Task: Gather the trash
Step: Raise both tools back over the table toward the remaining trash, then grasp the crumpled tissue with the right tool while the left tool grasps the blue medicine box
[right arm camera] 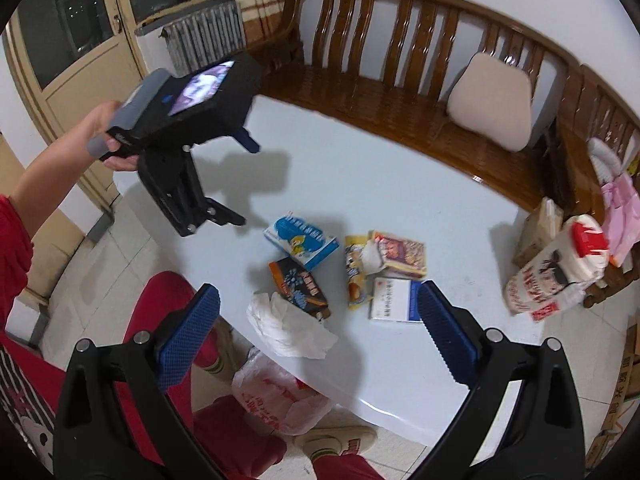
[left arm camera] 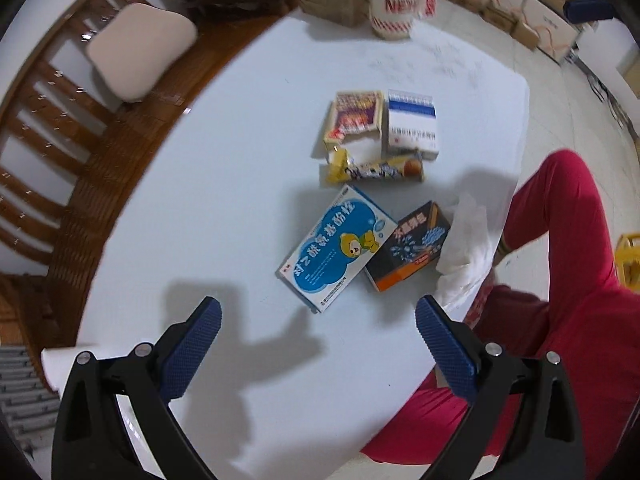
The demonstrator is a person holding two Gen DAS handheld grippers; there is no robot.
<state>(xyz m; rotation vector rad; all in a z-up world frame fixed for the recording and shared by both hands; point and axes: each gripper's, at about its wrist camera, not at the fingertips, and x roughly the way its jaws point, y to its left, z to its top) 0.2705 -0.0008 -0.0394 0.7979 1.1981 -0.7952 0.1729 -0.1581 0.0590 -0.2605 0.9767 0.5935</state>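
Six pieces of trash (right arm camera: pixel 344 276) lay clustered on the table (right arm camera: pixel 400 184), untouched, while the left gripper (left arm camera: pixel 318 322) and right gripper (right arm camera: pixel 318 308) hovered above with jaws apart and empty, so collection had evidently not begun and the next move required descending onto the nearest item, probably the tissue (right arm camera: pixel 288 324).

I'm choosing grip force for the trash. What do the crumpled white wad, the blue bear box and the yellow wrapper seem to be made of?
Wad: probably soft tissue paper, matte, with loose rumpled folds.
Bear box: looks like thin printed cardboard, with crisp edges and flat faces.
Yellow wrapper: likely plastic film, judging by its slight sheen and crimped ends.
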